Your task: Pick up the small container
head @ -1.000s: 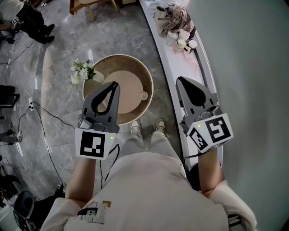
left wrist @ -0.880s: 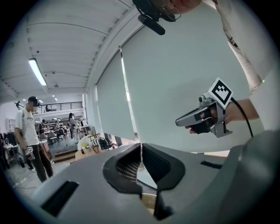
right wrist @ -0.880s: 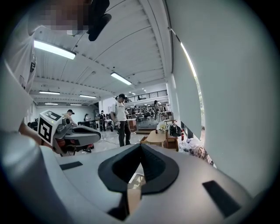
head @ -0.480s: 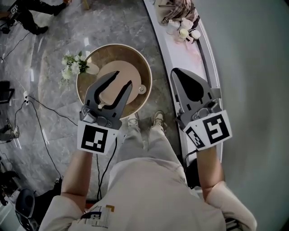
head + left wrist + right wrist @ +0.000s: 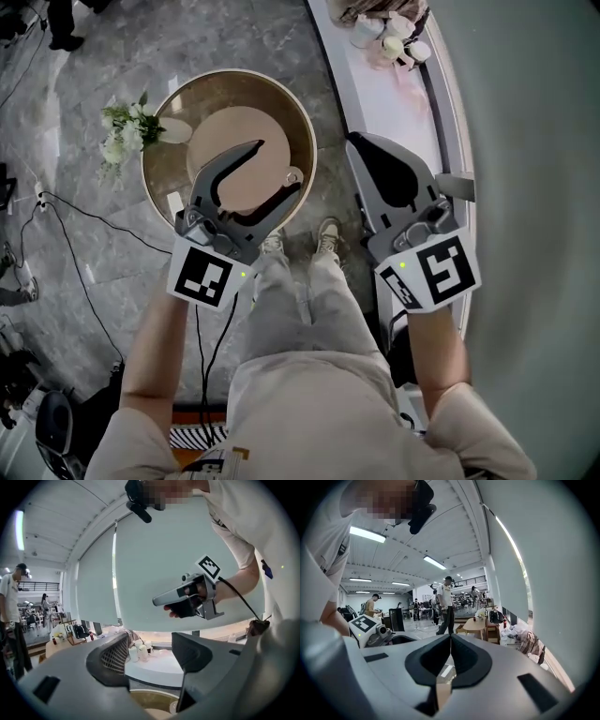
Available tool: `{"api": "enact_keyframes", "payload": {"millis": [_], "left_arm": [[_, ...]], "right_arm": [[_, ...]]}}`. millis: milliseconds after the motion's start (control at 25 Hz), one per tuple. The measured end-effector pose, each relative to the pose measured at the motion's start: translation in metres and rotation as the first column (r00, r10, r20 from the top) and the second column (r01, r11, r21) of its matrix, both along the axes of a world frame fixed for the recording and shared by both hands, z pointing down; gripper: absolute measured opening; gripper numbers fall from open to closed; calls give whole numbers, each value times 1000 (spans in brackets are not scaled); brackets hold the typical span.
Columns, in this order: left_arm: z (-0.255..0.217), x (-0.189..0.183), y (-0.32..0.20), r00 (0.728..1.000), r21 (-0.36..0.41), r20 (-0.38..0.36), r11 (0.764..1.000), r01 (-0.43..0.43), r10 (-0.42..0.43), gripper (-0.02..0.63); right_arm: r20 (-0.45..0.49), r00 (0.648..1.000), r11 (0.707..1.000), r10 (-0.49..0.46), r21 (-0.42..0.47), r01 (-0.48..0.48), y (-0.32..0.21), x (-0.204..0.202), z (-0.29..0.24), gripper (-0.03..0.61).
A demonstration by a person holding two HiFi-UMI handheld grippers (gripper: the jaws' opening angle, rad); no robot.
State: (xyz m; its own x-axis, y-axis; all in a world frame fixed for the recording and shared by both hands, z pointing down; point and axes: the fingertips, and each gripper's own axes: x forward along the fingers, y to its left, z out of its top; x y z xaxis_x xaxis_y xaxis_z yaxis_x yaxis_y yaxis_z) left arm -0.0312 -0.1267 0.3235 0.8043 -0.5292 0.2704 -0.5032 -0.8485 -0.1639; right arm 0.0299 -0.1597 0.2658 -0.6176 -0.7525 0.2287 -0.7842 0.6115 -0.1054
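Grey fingers of the left gripper (image 5: 279, 164) have just been spread, empty, for the small container (image 5: 295, 175) beside them; those of the right gripper (image 5: 354, 141) are pressed together.

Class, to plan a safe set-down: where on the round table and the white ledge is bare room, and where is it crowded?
Bare: the tan middle of the round table, between the flowers and the small container; the white ledge this side of the cups. Crowded: the ledge's far end.
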Motion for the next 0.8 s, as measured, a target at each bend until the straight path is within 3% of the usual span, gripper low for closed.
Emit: {"api": "enact_keyframes", "payload": {"millis": [200, 480, 800], "left_arm": [[63, 7, -3, 1000, 11, 11, 1000, -18, 18, 325], [168, 24, 16, 994, -53, 12, 993, -110, 110, 354], [274, 37, 29, 990, -121, 21, 983, -139, 143, 364]], "right_arm": [[9, 1000, 1000, -2, -31, 2, -9, -4, 45, 6], [9, 1000, 996, -7, -92, 8, -10, -7, 114, 6], [4, 999, 986, -39, -164, 39, 3, -16, 196, 6]]}}
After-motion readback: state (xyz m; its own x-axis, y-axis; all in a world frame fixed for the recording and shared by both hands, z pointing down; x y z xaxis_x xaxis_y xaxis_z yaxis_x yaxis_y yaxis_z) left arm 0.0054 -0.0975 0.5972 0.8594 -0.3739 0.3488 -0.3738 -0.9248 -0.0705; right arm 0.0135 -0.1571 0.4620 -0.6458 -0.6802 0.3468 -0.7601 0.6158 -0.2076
